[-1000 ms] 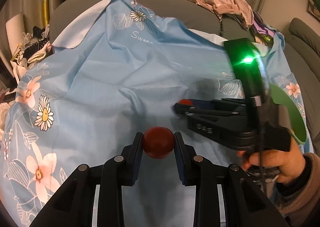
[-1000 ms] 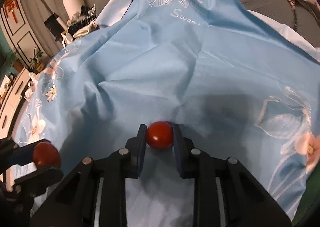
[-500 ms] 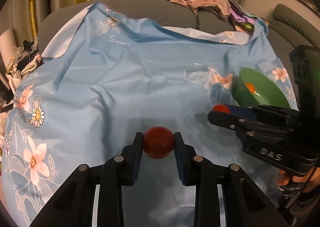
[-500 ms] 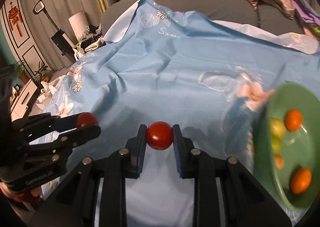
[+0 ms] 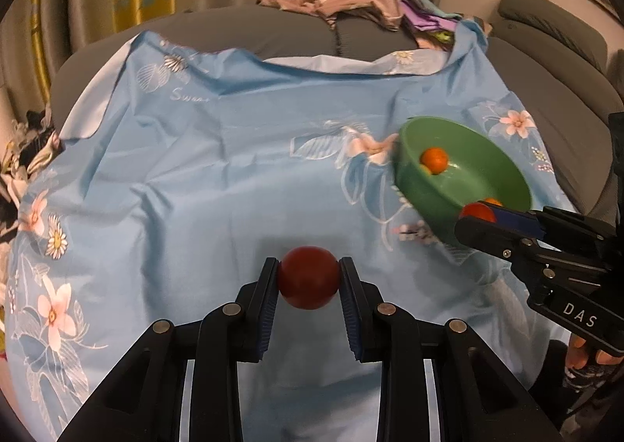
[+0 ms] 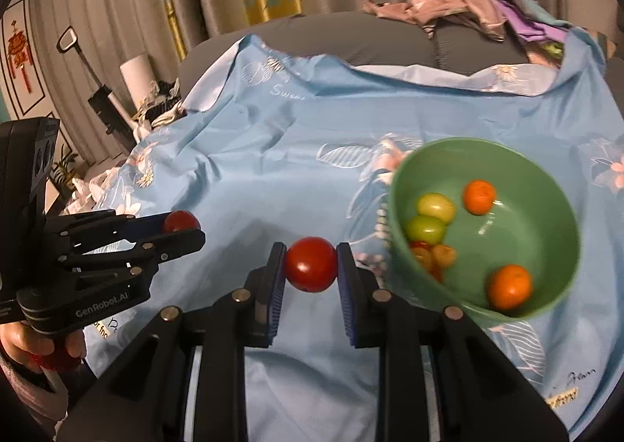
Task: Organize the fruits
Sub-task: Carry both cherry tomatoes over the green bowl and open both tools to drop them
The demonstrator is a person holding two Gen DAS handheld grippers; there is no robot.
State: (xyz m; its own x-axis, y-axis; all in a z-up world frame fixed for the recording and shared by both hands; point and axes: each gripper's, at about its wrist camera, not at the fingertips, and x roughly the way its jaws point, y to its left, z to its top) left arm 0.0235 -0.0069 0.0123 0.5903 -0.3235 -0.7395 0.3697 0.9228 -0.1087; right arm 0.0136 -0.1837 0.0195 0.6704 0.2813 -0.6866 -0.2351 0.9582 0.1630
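Observation:
My left gripper [image 5: 309, 278] is shut on a dark red tomato [image 5: 308, 276], held above the blue sheet. My right gripper [image 6: 311, 264] is shut on a bright red tomato [image 6: 311, 263]. A green bowl [image 6: 546, 216] sits right of both grippers and holds two oranges [image 6: 479, 196], green and yellowish fruits [image 6: 425, 227] and small red ones. In the left wrist view the bowl [image 5: 425, 184] is at the right, and the right gripper [image 5: 477, 220] with its tomato [image 5: 476, 211] is at the bowl's near rim. In the right wrist view the left gripper [image 6: 181, 227] is at the left with its tomato [image 6: 180, 220].
A blue floral sheet [image 5: 218, 169] covers a grey sofa [image 5: 249, 32]. A heap of clothes [image 5: 351, 1] lies on the sofa back. Curtains hang behind. A lamp and clutter [image 6: 136, 91] stand off the sheet's left side.
Both grippers have swung to the right with their tomatoes. The green bowl has come fully into both views and closer to the right gripper.

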